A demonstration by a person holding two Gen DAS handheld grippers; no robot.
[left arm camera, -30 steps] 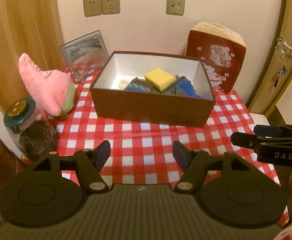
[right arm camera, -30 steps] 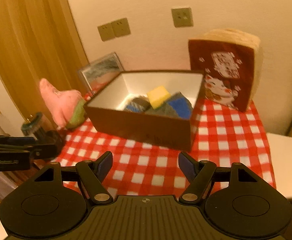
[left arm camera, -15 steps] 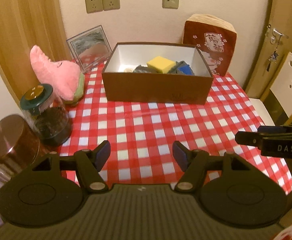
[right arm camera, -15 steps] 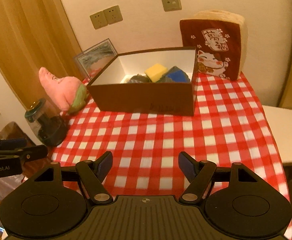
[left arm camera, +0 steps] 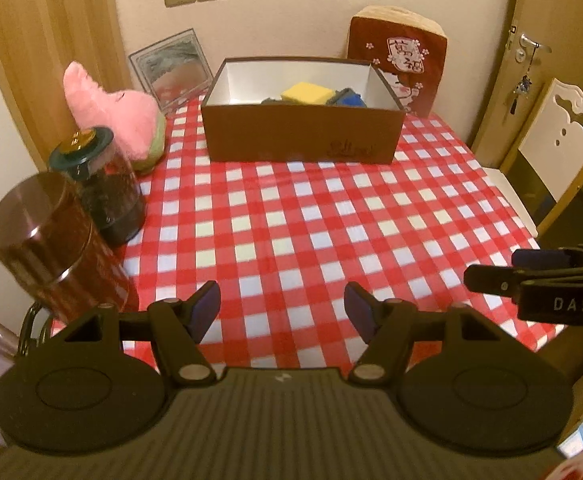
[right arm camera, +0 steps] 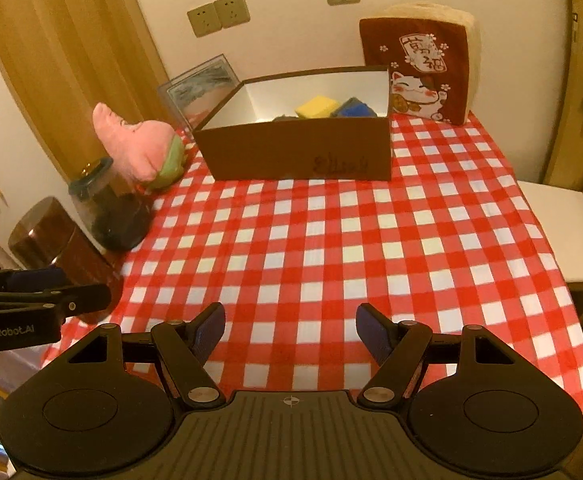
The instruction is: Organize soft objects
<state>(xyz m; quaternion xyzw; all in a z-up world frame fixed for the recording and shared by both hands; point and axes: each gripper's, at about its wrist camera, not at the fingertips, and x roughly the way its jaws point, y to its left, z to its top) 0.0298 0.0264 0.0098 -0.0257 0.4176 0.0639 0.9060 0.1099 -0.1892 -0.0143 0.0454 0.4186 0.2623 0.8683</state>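
A brown cardboard box (left arm camera: 299, 136) (right arm camera: 303, 152) stands at the far side of the checked table. Inside it lie a yellow sponge (left arm camera: 306, 93) (right arm camera: 316, 106), a blue sponge (left arm camera: 349, 99) (right arm camera: 355, 109) and grey ones. A pink plush toy (left arm camera: 119, 116) (right arm camera: 139, 148) leans at the far left. A red lucky-cat cushion (left arm camera: 401, 64) (right arm camera: 421, 68) stands behind the box on the right. My left gripper (left arm camera: 281, 312) and my right gripper (right arm camera: 290, 328) are open and empty over the table's near edge, far from the box.
A green-lidded glass jar (left arm camera: 99, 184) (right arm camera: 107, 208) and a brown metal tin (left arm camera: 47, 244) (right arm camera: 51, 240) stand at the left edge. A framed picture (left arm camera: 169, 68) leans on the wall. A white chair (right arm camera: 563, 232) stands to the right of the table.
Both grippers have pulled back from the box toward the table's near edge and risen. They stay open and empty. Nothing on the table has moved.
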